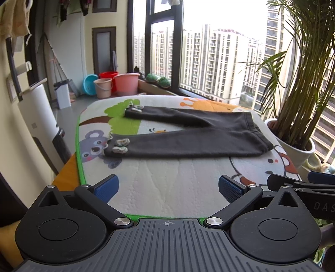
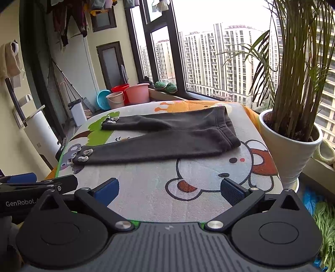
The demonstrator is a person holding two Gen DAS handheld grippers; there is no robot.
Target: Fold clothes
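A pair of dark grey trousers (image 1: 188, 136) lies flat on a padded surface (image 1: 167, 180) covered with a cartoon-animal print. The waistband (image 1: 257, 129) sits toward the surface's right edge, and the two legs run leftward, spreading apart into a narrow V. Each cuff carries small pale knitted trims (image 1: 120, 145); the nearer cuff rests on a printed koala close to the left edge, the farther cuff (image 1: 134, 108) on a green printed tree toward the far left corner.

The left gripper (image 1: 168, 188) is released, its blue pads spread wide with nothing between them, held over the near edge of the surface and well apart from the trousers. The right gripper (image 2: 169, 189) is likewise spread wide and empty, over the near edge on the printed bear's side. Each gripper shows at the margin of the other's view, side by side.

Just beyond the right edge stands a palm in a white pot (image 2: 289, 150). Past the far left corner, on the floor by the window, sit pink buckets (image 1: 125, 83), a red one and a blue basin (image 1: 90, 84). Clothes (image 2: 69, 18) hang overhead at upper left
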